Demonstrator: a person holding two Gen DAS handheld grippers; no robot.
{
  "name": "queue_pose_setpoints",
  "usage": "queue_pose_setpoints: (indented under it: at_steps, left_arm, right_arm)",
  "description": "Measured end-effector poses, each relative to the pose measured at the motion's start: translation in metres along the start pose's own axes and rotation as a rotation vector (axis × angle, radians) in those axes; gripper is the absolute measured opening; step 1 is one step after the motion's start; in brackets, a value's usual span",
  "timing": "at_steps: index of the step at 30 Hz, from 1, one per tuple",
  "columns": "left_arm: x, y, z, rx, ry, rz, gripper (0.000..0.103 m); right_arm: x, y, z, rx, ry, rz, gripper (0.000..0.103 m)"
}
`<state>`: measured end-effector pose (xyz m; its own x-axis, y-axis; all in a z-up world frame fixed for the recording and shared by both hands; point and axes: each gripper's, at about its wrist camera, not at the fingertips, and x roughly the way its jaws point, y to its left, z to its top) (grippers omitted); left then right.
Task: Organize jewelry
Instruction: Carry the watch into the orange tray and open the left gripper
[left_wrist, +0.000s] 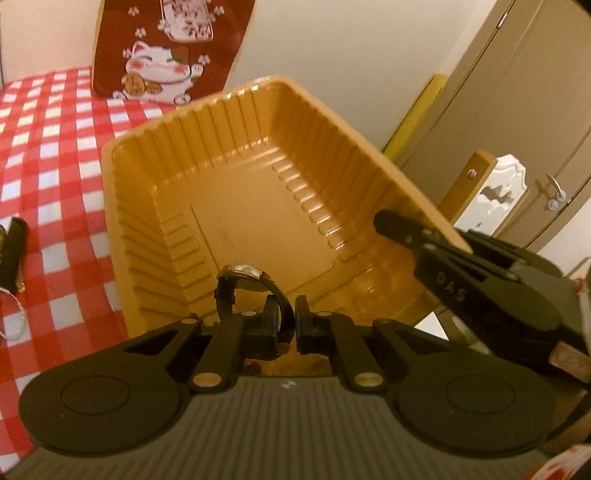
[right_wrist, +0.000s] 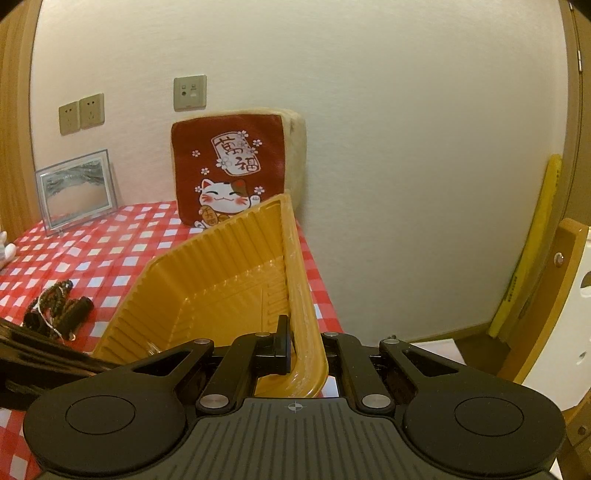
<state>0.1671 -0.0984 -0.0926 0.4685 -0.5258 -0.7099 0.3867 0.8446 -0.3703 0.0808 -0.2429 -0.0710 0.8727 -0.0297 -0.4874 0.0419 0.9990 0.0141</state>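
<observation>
A dark-strapped wristwatch (left_wrist: 243, 275) with a metal case hangs over the near end of a ribbed yellow plastic tray (left_wrist: 236, 122). My left gripper (left_wrist: 289, 319) is shut on the watch's strap. The tray is tipped up on one side, and my right gripper (left_wrist: 386, 220) pinches its right rim. In the right wrist view the right gripper (right_wrist: 300, 345) is shut on the tray's wall (right_wrist: 221, 258); one of its fingers is hidden behind that wall. The tray's floor looks bare. More jewelry lies on the cloth to the left: dark beaded cords (right_wrist: 55, 301) and a thin pale chain (left_wrist: 14, 321).
A red and white checked cloth (left_wrist: 55, 147) covers the table. A red lucky-cat cushion (right_wrist: 229, 173) leans on the back wall, and a glass picture frame (right_wrist: 75, 188) stands at the far left. The table ends just right of the tray, with a white chair back (left_wrist: 495, 192) beyond.
</observation>
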Motion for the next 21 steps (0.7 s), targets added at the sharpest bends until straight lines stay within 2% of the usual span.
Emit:
queue_pose_setpoints:
  at_steps: [4, 6, 10, 16, 21]
  left_arm:
    - [0.000, 0.001, 0.000, 0.008, -0.012, 0.013, 0.009]
    - [-0.005, -0.001, 0.001, 0.018, -0.035, 0.011, 0.017]
    - [-0.022, -0.005, 0.003, 0.028, -0.079, 0.021, 0.021]
    - [-0.050, 0.009, -0.006, -0.007, -0.130, 0.100, 0.024]
    - [-0.073, 0.032, -0.021, -0.069, -0.144, 0.198, 0.025]
  right_arm:
    - [0.000, 0.000, -0.001, 0.000, 0.002, -0.002, 0.006]
    - [0.001, 0.000, -0.002, 0.002, 0.004, -0.003, 0.006]
    - [0.002, -0.001, -0.002, 0.000, 0.004, -0.002, 0.006]
    - [0.002, -0.001, -0.002, 0.001, 0.003, 0.000, 0.006]
    - [0.004, -0.002, -0.003, 0.002, 0.008, 0.000, 0.006]
